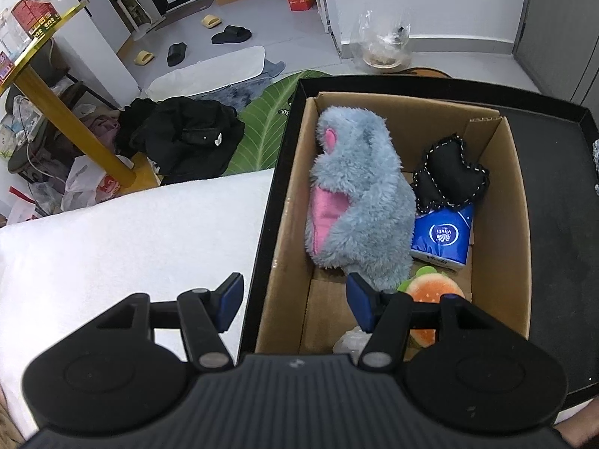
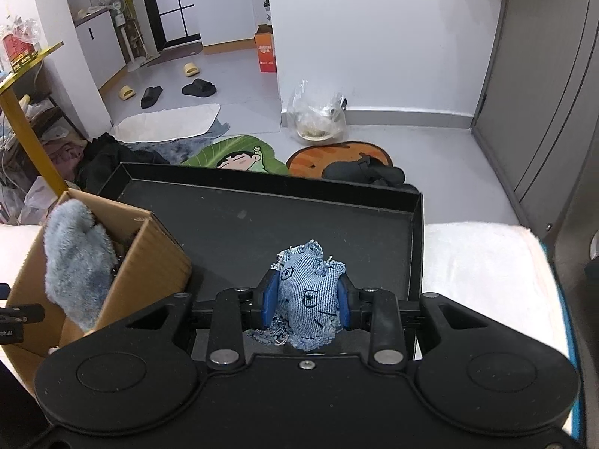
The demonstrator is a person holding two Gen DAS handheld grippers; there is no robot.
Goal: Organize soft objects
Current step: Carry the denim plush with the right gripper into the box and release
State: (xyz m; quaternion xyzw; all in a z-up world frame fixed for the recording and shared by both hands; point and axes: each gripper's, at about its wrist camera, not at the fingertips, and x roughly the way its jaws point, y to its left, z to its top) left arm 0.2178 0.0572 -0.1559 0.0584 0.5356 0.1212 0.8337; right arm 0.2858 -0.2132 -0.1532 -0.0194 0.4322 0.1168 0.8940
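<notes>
A cardboard box (image 1: 501, 202) stands in the left part of a black tray (image 1: 554, 172). In it lie a grey and pink plush toy (image 1: 359, 202), a black stitched cushion (image 1: 449, 176), a blue tissue pack (image 1: 443, 235) and a plush burger (image 1: 434, 292). My left gripper (image 1: 294, 301) is open and empty, over the box's near left wall. My right gripper (image 2: 307, 295) is shut on a blue denim pouch (image 2: 309, 292), just above the tray floor (image 2: 262, 232). The box (image 2: 149, 262) and the plush toy (image 2: 75, 258) are to its left.
The tray rests on a white padded surface (image 1: 131, 243) that also shows to its right (image 2: 486, 284). On the floor beyond lie dark clothes (image 1: 187, 134), a green leaf mat (image 2: 239, 157), slippers (image 2: 198, 88) and a plastic bag (image 2: 318, 119). A yellow table leg (image 1: 67, 119) stands at the left.
</notes>
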